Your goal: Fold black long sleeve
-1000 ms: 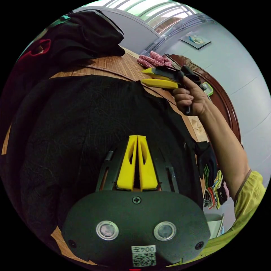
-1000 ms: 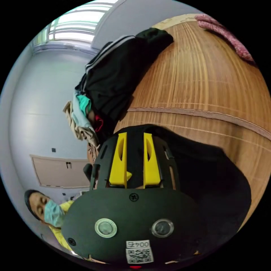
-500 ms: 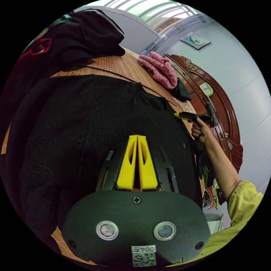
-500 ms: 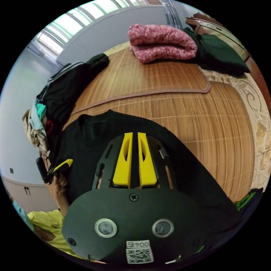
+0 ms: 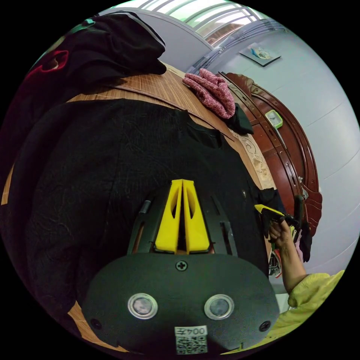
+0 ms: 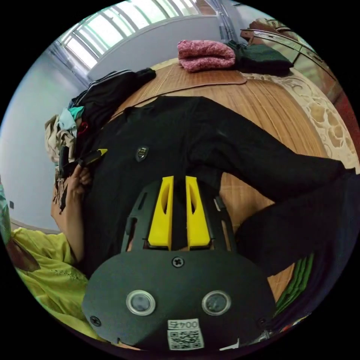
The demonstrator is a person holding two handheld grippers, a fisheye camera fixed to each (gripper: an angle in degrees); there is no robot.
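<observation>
With jaws pressed together, the left gripper (image 5: 182,183) is being held over the black knit long-sleeved top (image 5: 112,157); the right gripper (image 6: 179,180), jaws slightly parted, is being held above its hem.

Clothes heap (image 6: 101,93) beside bare mat (image 6: 262,101)

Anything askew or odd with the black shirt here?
The shirt lies flat, but one sleeve runs slantwise across the mat and drops off its edge. No damage visible.
</observation>
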